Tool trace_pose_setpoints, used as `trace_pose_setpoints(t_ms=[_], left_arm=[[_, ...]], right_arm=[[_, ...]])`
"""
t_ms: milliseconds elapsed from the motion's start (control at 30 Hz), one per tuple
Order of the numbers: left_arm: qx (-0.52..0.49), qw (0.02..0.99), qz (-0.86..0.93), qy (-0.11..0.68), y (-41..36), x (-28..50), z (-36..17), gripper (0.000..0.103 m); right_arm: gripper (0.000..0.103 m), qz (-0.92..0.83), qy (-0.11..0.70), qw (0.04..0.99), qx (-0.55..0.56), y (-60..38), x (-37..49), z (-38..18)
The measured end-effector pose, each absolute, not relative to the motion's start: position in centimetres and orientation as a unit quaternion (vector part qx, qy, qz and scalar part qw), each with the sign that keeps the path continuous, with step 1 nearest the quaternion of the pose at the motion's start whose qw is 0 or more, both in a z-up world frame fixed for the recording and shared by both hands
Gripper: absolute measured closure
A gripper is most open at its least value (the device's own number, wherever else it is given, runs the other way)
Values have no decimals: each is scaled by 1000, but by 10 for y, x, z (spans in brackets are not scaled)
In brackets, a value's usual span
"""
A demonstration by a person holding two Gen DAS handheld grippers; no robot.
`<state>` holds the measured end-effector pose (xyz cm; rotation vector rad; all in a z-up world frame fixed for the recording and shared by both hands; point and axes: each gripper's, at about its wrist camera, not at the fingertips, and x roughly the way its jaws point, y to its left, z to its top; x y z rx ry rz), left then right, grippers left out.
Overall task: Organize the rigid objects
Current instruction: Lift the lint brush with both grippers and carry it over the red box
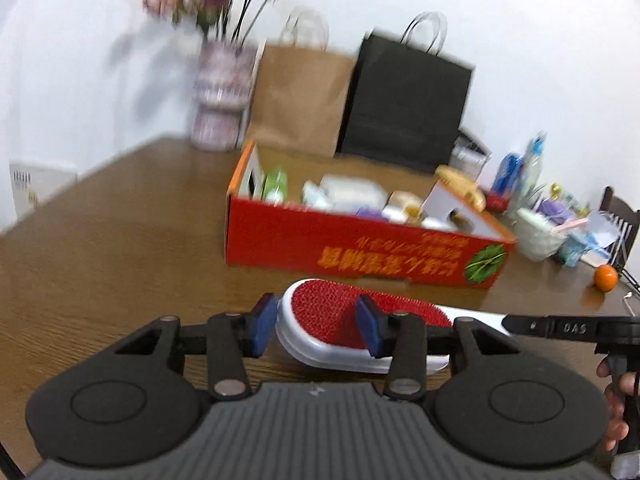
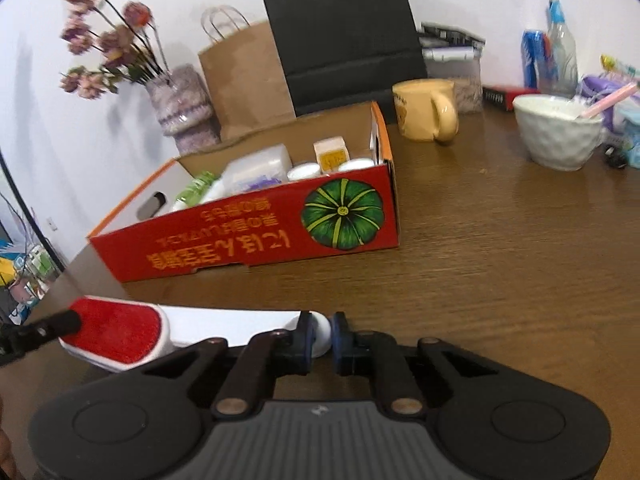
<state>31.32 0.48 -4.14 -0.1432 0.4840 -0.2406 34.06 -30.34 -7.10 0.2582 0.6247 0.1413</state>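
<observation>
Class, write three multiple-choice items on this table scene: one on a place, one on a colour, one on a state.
1. Where is the yellow ceramic mug?
A inside the red cardboard box
B on the table beside the box
C in the black bag

2. What colour is the bristle pad of the white-handled lint brush?
A blue
B green
C red

3. What is the right tool doing?
A clamping the brush handle
B hanging empty
C holding the mug

Key: 1 B, it stands right of the box; 2 C, red pad visible; 3 A, pads press the handle end.
</observation>
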Motion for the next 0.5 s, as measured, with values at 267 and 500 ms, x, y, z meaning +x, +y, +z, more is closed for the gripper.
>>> trace_pose_setpoints(t_ms=[267,500], left_arm=[[-56,979,-164,111,2,219,-3,59],[-63,977,-177,100,0,164,-5,59]], right_arm=[[93,62,185,972,132,-314,239,-39],[92,52,116,982,142,-317,160,-27]])
